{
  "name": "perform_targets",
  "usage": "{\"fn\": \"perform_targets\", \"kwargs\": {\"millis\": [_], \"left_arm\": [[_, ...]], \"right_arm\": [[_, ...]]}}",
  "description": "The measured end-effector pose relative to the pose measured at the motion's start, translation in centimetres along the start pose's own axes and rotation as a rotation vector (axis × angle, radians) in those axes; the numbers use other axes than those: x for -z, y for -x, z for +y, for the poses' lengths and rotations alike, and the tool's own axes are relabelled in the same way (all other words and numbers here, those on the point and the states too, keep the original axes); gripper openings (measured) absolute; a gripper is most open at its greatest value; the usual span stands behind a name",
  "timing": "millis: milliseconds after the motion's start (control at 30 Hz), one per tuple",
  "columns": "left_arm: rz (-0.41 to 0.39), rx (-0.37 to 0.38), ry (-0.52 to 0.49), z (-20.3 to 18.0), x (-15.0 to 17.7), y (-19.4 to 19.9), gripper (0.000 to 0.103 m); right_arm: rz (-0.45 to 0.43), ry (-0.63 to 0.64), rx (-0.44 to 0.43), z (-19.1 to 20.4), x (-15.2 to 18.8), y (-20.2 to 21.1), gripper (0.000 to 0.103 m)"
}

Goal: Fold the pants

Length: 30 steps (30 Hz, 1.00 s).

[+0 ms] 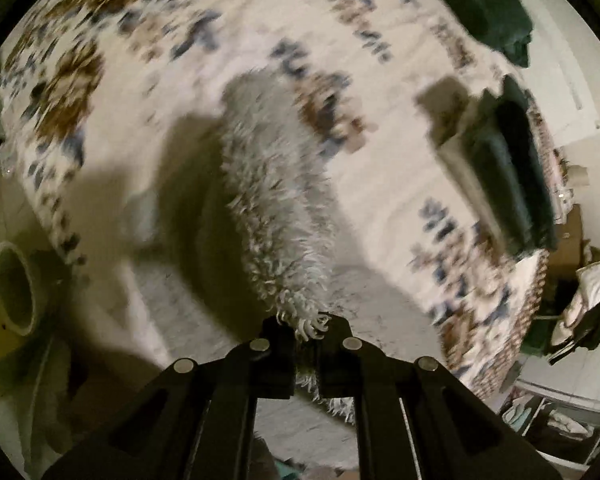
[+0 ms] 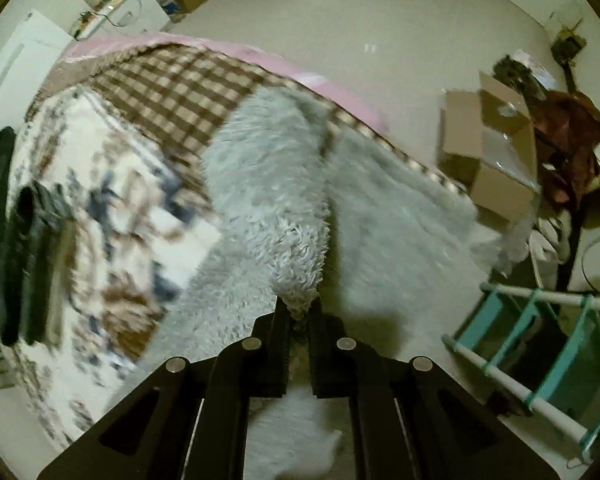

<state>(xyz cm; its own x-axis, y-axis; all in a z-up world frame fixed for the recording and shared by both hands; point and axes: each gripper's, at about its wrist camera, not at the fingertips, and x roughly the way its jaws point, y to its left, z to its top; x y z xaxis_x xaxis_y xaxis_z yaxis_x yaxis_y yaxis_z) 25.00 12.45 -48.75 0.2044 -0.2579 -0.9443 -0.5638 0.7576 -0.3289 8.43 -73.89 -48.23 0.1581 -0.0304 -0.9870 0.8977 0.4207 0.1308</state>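
Note:
The pants [image 1: 272, 184] are pale grey and shaggy, like long-pile fleece. In the left wrist view a long strip of them hangs from my left gripper [image 1: 306, 330], which is shut on the cloth, above a patterned bedspread [image 1: 112, 92]. In the right wrist view the pants [image 2: 268, 184] spread wide across the bed, and a raised fold runs up into my right gripper [image 2: 300, 312], shut on that fold. Both views are blurred by motion.
A stack of dark folded clothes [image 1: 508, 168] lies on the bedspread, seen again at the left edge as dark clothes [image 2: 24, 248]. A brown checked blanket [image 2: 172, 92] covers the far bed. Cardboard boxes [image 2: 492, 152] and a teal rack [image 2: 540, 364] stand on the floor.

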Motion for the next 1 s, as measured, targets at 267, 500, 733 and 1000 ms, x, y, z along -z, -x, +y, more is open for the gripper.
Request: {"fn": "perform_targets", "kwargs": {"millis": [267,500,733,1000], "left_arm": [[0.080,-0.132,0.044,7.0,4.7,-6.7,0.005],[0.082,-0.193,0.095,9.4,7.2,-8.6,0.014],[-0.101,-0.216,0.023,6.8,9.6,-3.1,0.040],[-0.151,-0.182,-0.268,-3.8,13.3,-3.5,0.066]], "right_arm": [[0.065,-0.074,0.091,-9.4,4.8,-5.8,0.007],[0.172,-0.026,0.119,-11.7,5.4,-10.7,0.022],[0.107,0.058,0.094,-12.1,4.0,-8.4,0.069],[-0.069,0.407,0.100,-3.8,1.5,-8.0,0.075]]}}
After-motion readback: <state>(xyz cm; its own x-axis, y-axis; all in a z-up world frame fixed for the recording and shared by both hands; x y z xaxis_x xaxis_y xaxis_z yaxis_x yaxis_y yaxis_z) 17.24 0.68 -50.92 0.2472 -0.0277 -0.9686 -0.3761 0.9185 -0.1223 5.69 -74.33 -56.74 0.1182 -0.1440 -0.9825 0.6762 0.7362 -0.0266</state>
